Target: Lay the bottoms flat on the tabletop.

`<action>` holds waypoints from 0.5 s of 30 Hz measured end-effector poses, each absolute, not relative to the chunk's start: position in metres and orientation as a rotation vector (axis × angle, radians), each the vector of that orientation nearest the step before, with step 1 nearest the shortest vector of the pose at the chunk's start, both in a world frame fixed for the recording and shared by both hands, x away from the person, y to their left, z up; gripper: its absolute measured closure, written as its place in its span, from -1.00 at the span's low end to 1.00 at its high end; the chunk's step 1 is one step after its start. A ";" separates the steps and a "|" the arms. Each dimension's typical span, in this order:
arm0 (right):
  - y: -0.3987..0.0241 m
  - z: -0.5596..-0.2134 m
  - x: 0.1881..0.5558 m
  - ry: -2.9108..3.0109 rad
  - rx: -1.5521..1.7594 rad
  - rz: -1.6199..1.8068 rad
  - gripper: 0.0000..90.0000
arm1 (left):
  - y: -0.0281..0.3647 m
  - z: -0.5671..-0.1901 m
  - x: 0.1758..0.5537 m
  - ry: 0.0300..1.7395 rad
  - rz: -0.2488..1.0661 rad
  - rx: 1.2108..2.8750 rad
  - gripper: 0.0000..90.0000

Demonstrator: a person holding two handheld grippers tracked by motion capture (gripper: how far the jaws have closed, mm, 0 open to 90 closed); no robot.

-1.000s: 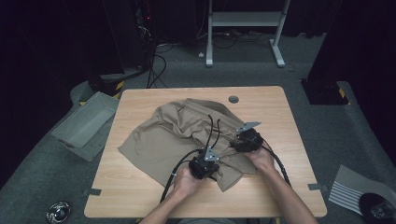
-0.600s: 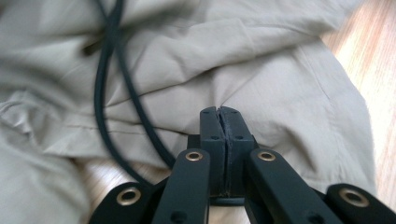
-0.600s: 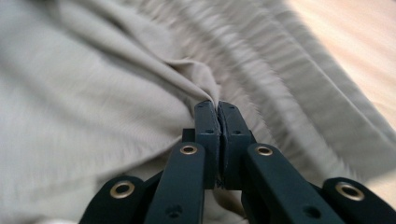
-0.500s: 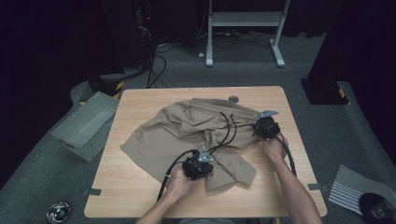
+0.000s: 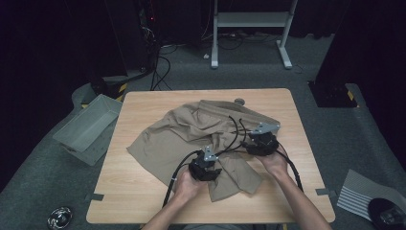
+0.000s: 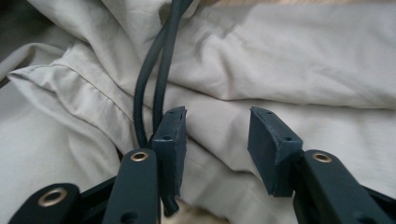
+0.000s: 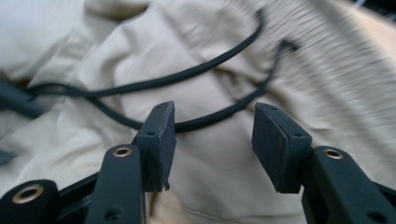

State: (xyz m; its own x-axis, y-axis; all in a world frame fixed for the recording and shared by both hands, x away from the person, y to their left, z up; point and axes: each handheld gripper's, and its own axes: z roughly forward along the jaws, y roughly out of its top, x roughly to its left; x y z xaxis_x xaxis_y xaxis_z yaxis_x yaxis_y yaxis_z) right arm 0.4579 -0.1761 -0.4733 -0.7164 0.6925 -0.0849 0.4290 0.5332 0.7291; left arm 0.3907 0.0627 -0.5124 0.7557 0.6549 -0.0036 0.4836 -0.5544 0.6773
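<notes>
A crumpled tan garment (image 5: 177,139) lies spread over the middle of the wooden table (image 5: 143,201). My left gripper (image 5: 206,168) rests on its near flap. In the left gripper view the left gripper (image 6: 215,116) stands open after its jaws have just been opening, with only tan cloth (image 6: 303,79) beyond the pads and a black cable (image 6: 156,79) beside one pad. My right gripper (image 5: 261,142) hovers over the garment's right part. The right gripper (image 7: 213,109) has also just been opening and is open, with nothing pinched; the garment (image 7: 210,154) and a looping cable (image 7: 187,74) lie past it.
A grey bin (image 5: 86,127) sits on the floor left of the table. A white stand (image 5: 249,28) and floor cables are behind the table. A small dark disc (image 5: 239,101) lies at the far table edge. A striped sheet (image 5: 364,194) lies at the lower right.
The right gripper swung out toward the garment's far right, then came back nearer and left. The left gripper stayed on the near flap, which now lies spread out flatter.
</notes>
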 end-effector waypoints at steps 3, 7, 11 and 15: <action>-0.172 -0.488 0.468 2.482 0.943 0.896 0.76 | 0.065 -0.512 0.393 0.855 0.314 2.266 0.40; -0.179 -0.495 0.476 2.441 0.914 0.733 1.00 | 0.069 -0.510 0.389 0.831 0.300 2.295 0.72; -0.211 -0.486 0.491 2.343 1.088 0.816 1.00 | 0.074 -0.509 0.385 0.825 0.308 2.313 0.84; -0.206 -0.483 0.476 2.419 1.011 0.974 0.42 | 0.076 -0.510 0.389 0.872 0.366 2.288 0.44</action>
State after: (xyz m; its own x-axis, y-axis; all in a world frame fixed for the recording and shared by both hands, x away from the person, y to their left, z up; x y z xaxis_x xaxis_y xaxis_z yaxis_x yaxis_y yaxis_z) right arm 0.4759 -0.2058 -0.4826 -0.6875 0.7246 -0.0484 0.4890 0.5112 0.7068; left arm 0.3889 0.0757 -0.5100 0.7393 0.6728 0.0261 0.4904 -0.5647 0.6638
